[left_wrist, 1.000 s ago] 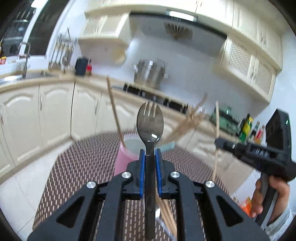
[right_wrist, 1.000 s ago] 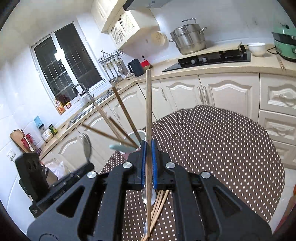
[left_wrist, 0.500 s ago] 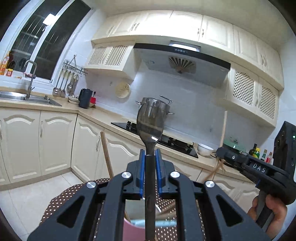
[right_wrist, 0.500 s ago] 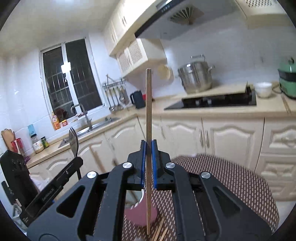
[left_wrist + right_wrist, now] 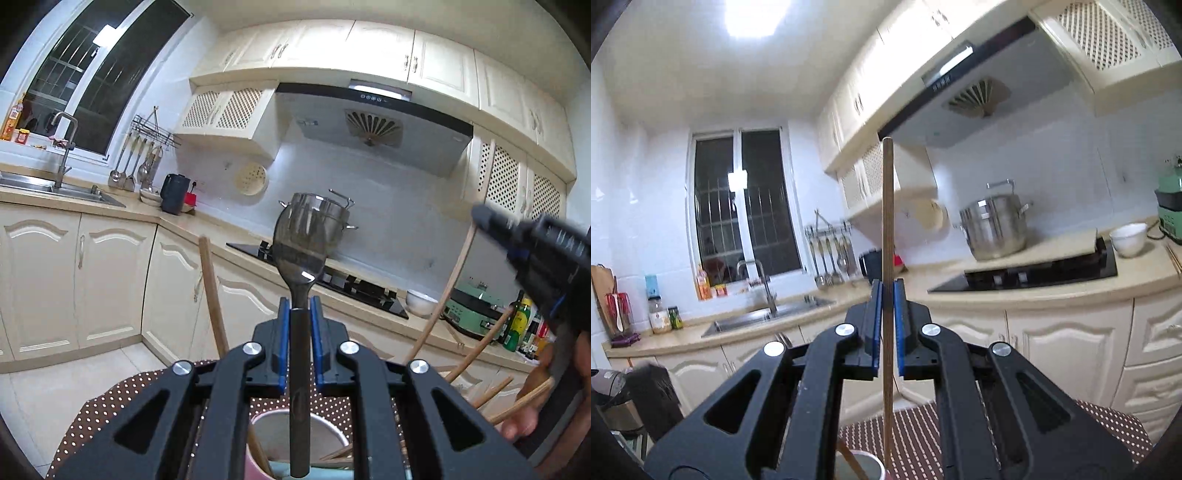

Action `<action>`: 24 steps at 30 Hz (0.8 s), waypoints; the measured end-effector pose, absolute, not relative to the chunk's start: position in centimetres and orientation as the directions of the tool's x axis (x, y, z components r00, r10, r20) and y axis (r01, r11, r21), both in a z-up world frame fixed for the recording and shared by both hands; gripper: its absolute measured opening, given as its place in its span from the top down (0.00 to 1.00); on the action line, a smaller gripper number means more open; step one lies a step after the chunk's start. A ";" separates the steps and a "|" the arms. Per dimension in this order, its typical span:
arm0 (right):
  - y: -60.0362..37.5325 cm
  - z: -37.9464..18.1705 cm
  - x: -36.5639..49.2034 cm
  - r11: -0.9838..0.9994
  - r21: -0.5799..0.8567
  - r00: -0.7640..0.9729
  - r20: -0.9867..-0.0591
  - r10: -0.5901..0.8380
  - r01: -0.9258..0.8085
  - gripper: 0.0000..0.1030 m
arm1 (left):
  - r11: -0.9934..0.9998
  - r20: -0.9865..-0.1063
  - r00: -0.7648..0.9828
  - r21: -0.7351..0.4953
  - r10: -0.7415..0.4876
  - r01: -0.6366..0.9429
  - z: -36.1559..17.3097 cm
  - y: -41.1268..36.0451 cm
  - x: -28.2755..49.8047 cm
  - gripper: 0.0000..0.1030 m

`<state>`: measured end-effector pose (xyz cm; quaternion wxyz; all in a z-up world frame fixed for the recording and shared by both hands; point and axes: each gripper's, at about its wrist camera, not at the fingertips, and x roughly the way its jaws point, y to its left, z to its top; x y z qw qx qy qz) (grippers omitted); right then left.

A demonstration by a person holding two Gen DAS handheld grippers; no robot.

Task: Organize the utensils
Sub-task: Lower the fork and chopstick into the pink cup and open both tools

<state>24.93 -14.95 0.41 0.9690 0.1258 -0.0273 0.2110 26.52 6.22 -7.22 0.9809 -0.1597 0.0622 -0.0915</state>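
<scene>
My left gripper (image 5: pixel 300 306) is shut on a dark metal spork (image 5: pixel 300 240) and holds it upright, handle down over the pink cup (image 5: pixel 299 439). Several wooden chopsticks (image 5: pixel 213 295) stand in that cup. My right gripper (image 5: pixel 887 291) is shut on a single wooden chopstick (image 5: pixel 887 206), held vertical, its lower end just above the cup (image 5: pixel 864 465). The right gripper also shows at the right of the left wrist view (image 5: pixel 532 243), blurred.
The cup stands on a round table with a brown polka-dot cloth (image 5: pixel 1100 428). Behind are cream kitchen cabinets (image 5: pixel 44 280), a sink (image 5: pixel 764 321), a black hob (image 5: pixel 1034 273) with a steel pot (image 5: pixel 995 225), and a white bowl (image 5: pixel 1128 238).
Both grippers have tilted upward and risen, so the table has dropped out of most of each view. The spork and the chopstick stay gripped. The right gripper has moved closer to the left one.
</scene>
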 end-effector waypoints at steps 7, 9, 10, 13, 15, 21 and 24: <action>-13.3 0.4 24.7 0.869 0.197 0.890 0.115 0.440 -0.455 0.93 | 0.941 -0.117 0.972 -0.295 -0.206 0.164 -8.3 5.9 26.0 0.90; -12.7 0.0 24.8 0.865 0.188 0.885 0.098 0.454 -0.465 0.93 | 0.941 -0.129 0.969 -0.292 -0.213 0.168 -8.6 6.0 25.8 0.90; -12.5 -0.1 24.8 0.864 0.187 0.884 0.092 0.458 -0.467 0.93 | 0.942 -0.129 0.968 -0.291 -0.215 0.170 -8.7 6.2 25.6 0.90; -11.9 -0.6 24.6 0.864 0.163 0.879 0.070 0.471 -0.476 0.93 | 0.940 -0.137 0.966 -0.294 -0.221 0.173 -8.8 6.5 25.3 0.90; -11.5 -0.7 24.6 0.866 0.154 0.879 0.055 0.474 -0.476 0.93 | 0.938 -0.148 0.963 -0.299 -0.227 0.175 -9.1 6.8 25.1 0.90; -10.9 -1.5 24.5 0.868 0.147 0.879 0.013 0.477 -0.473 0.93 | 0.932 -0.173 0.953 -0.308 -0.249 0.188 -9.4 7.2 24.5 0.89; -10.7 -1.9 24.4 0.872 0.149 0.881 0.000 0.472 -0.467 0.93 | 0.927 -0.180 0.949 -0.324 -0.258 0.191 -9.4 7.5 24.2 0.78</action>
